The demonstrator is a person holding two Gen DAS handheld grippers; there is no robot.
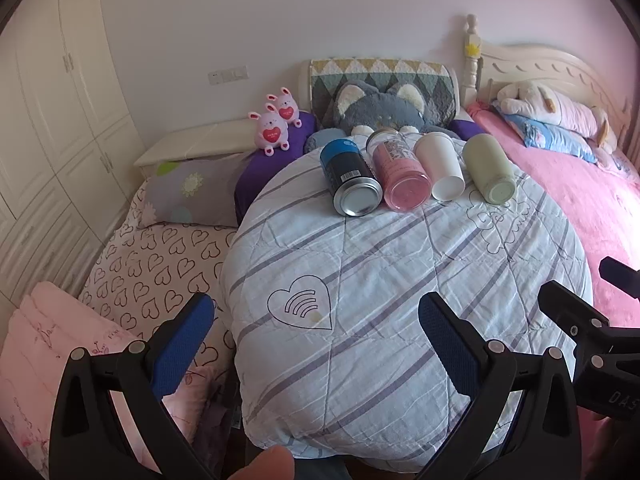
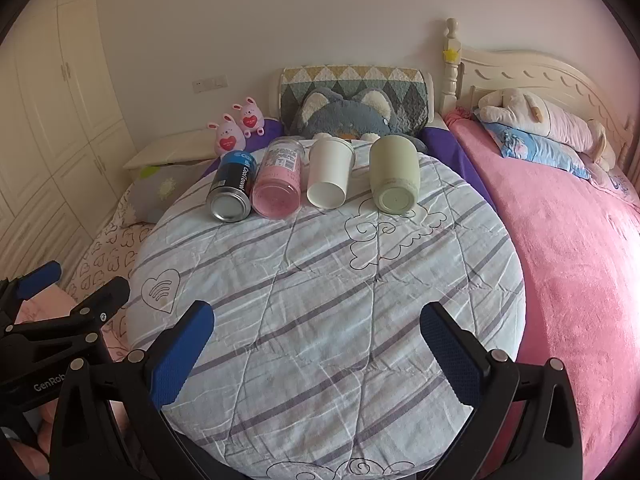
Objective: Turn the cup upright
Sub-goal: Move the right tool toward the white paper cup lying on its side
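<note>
Several containers lie on their sides in a row at the far end of a striped quilt (image 2: 320,280), bottoms toward me: a blue and black can (image 2: 232,186) (image 1: 350,178), a pink glass jar (image 2: 278,186) (image 1: 400,172), a white cup (image 2: 330,174) (image 1: 440,166) and a pale green cup (image 2: 394,174) (image 1: 490,168). My left gripper (image 1: 316,320) is open and empty, low over the near left of the quilt. My right gripper (image 2: 318,326) is open and empty over the near middle of the quilt. Both are well short of the row.
A grey cat plush (image 2: 344,114) and a patchwork cushion (image 2: 352,80) sit behind the row. Two pink bunny toys (image 2: 236,128) stand at the back left. A pink blanket (image 2: 560,240) covers the bed on the right. White wardrobes (image 2: 48,100) line the left wall.
</note>
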